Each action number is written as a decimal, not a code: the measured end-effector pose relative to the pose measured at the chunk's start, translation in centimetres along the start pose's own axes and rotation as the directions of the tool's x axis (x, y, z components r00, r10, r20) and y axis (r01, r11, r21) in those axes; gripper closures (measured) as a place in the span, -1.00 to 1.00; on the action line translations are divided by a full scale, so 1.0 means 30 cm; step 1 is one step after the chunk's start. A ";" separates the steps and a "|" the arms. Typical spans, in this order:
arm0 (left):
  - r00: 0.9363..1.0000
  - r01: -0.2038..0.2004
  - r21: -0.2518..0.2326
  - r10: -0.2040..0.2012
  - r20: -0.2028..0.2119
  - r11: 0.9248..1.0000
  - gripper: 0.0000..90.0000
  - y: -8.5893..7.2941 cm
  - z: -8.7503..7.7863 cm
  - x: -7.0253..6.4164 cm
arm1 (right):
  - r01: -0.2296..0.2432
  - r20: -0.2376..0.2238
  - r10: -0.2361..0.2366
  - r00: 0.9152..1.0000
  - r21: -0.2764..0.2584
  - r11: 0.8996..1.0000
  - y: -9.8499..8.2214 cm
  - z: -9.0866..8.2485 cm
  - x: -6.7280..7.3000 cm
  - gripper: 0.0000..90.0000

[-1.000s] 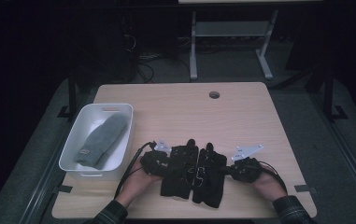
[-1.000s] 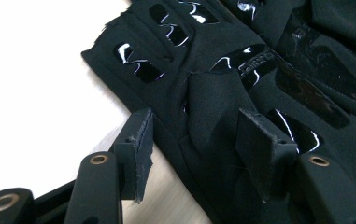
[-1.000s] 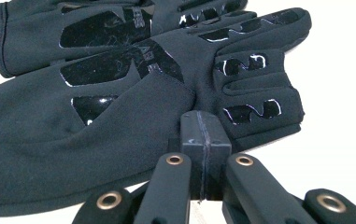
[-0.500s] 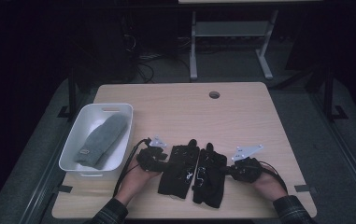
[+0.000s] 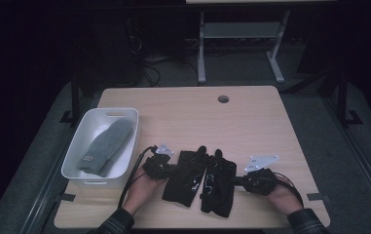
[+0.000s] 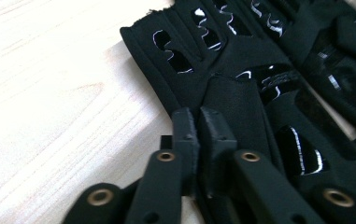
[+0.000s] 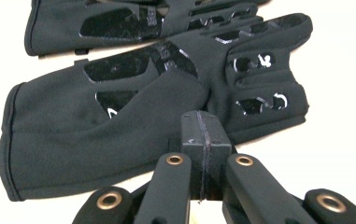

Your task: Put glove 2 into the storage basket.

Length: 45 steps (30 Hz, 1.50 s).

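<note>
Two black gloves lie side by side near the table's front edge, the left glove (image 5: 185, 178) and the right glove (image 5: 219, 187). My left gripper (image 5: 169, 169) lies at the left glove's outer edge. Its jaws have just been closing. In the left gripper view the left gripper (image 6: 199, 114) has its pads drawn together with a raised fold of the left glove (image 6: 241, 60) at its tips, apparently pinched. My right gripper (image 5: 237, 181) lies against the right glove. It (image 7: 204, 119) is shut pad to pad at the edge of that glove (image 7: 96, 130), with nothing visible between the pads.
A white bin (image 5: 76, 170) holding a grey mitten (image 5: 106, 146) stands at the table's left, close to my left hand. A round cable hole (image 5: 223, 99) sits near the far edge. The wooden tabletop beyond the gloves is bare. Dark floor and a desk frame lie behind.
The left gripper's jaws have come together at the left glove's edge. Both hands, the gloves and the right gripper stay where they were.
</note>
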<state>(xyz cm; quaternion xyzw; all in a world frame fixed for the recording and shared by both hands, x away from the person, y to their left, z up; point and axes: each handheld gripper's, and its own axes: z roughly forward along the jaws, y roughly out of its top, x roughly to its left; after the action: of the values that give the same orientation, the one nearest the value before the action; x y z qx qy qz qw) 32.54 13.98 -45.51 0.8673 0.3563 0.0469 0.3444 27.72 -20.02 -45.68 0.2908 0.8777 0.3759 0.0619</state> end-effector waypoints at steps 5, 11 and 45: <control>0.999 0.025 -0.016 -0.024 0.040 1.000 0.99 0.000 -0.012 -0.003 | 0.002 -0.005 -0.002 1.000 0.020 1.000 -0.002 0.019 -0.006 1.00; 0.997 0.040 -0.039 -0.037 0.063 0.998 0.99 0.007 -0.025 -0.003 | 0.004 -0.004 -0.004 1.000 0.026 1.000 -0.005 0.022 -0.009 1.00; 0.949 0.060 -0.207 0.008 0.314 0.976 1.00 0.152 -0.081 -0.126 | 0.006 0.002 -0.006 1.000 0.021 1.000 0.048 0.088 0.001 1.00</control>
<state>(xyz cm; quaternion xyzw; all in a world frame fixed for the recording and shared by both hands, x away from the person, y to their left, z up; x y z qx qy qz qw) 31.61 10.57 -40.17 0.8168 0.3014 -0.0575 0.4886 29.24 -17.57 -46.55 0.2891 0.8825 0.3659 0.0610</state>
